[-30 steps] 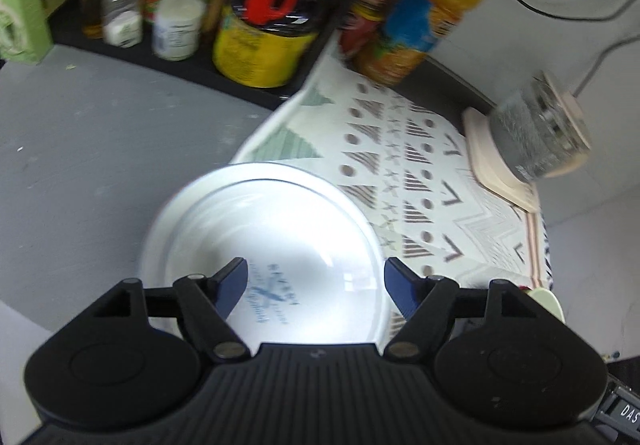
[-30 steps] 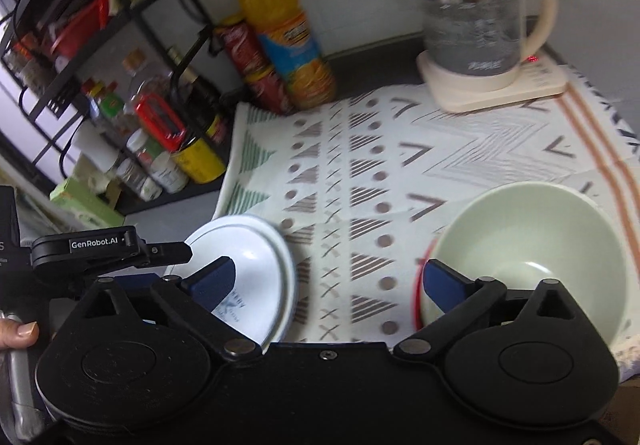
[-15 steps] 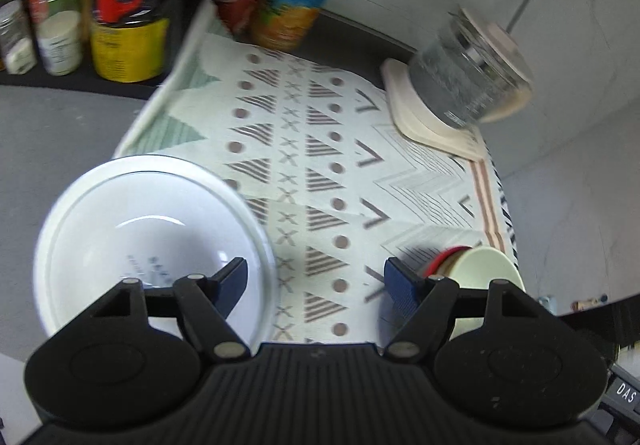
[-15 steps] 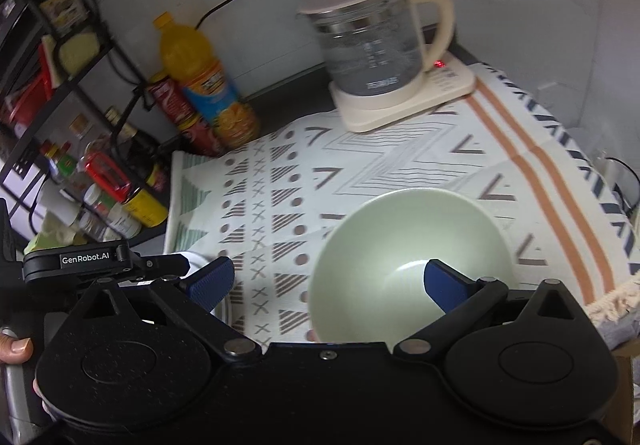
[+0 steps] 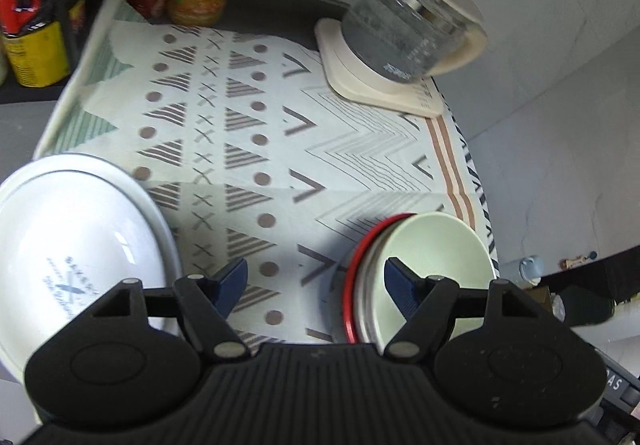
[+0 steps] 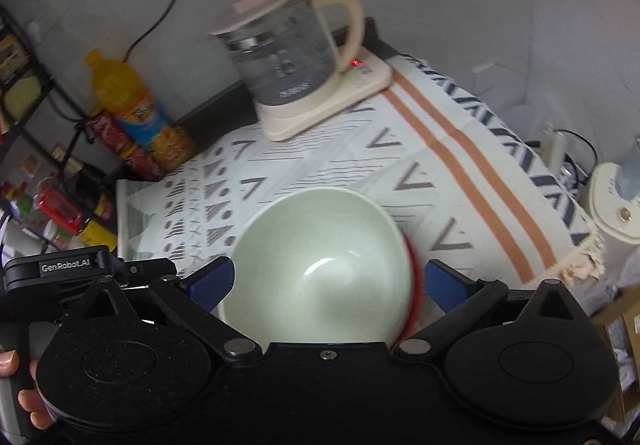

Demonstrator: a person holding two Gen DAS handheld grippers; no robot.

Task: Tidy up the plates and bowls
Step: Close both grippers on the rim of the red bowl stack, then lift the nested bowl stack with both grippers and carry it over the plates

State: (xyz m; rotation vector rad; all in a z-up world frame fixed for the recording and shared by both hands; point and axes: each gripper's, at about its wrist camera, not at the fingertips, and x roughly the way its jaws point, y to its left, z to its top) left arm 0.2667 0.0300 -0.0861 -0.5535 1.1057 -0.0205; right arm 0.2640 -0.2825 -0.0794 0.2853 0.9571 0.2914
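Glossy round green bowl (image 6: 320, 257) on woven patterned cloth (image 6: 440, 173)

Pale green bowl (image 6: 320, 265) atop a red-rimmed plate (image 5: 352, 285); white bowl (image 5: 68, 257) with blue print, lettering blurred; cream cloth (image 5: 256, 149) patterned with brown triangles, dots, crosses, chevrons, orange stripes; orange bottle (image 6: 136, 113); cream-trimmed glass kettle (image 6: 288, 57).

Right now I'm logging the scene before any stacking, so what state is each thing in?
Left gripper: open, holding nothing.
Right gripper: open, the green bowl between its fingers, not gripped.
Green bowl: upright, empty, on a red-rimmed plate.
Red-rimmed plate: flat under the bowl.
White bowl: upright, empty.
Kettle: lid shut, on its base, red light on.
Orange bottle: upright, capped.
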